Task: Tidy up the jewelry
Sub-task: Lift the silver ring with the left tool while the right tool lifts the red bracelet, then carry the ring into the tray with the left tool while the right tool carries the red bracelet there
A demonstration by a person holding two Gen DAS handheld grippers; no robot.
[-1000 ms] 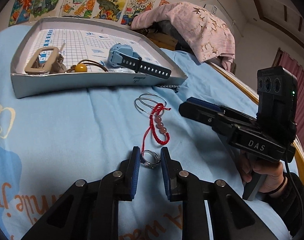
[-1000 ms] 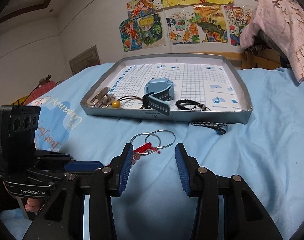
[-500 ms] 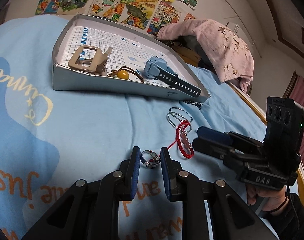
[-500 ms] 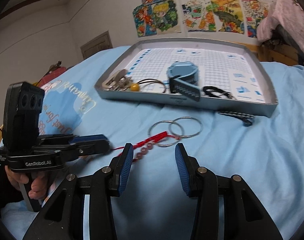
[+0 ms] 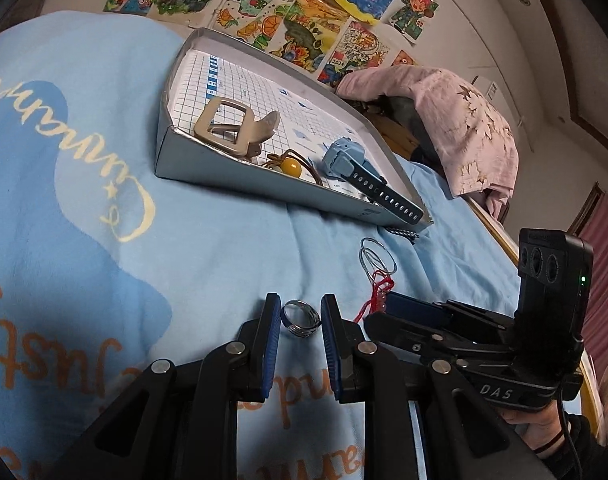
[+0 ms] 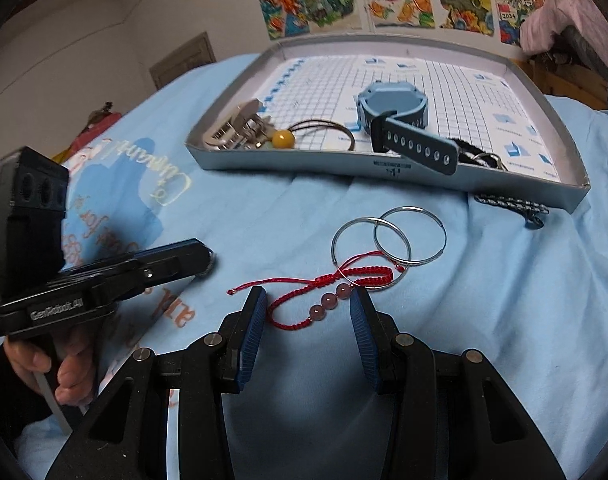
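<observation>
Two grips are readied: a silver ring (image 5: 301, 318) is pinched in the left gripper (image 5: 300, 320), presumably for the tray (image 5: 264, 178) at twelve o'clock. The red bracelet (image 6: 328, 300) (beads centred on the bedsheet (image 6: 484, 300)) is straddled by the spread right gripper (image 6: 309, 314), not yet clamped.

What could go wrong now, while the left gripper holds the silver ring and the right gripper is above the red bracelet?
1. The silver ring is pinched only at its edges by the left gripper; it might slip out.
2. The red cord bracelet lies across the two hoop earrings; lifting it with the open right gripper may drag the hoops along.
</observation>
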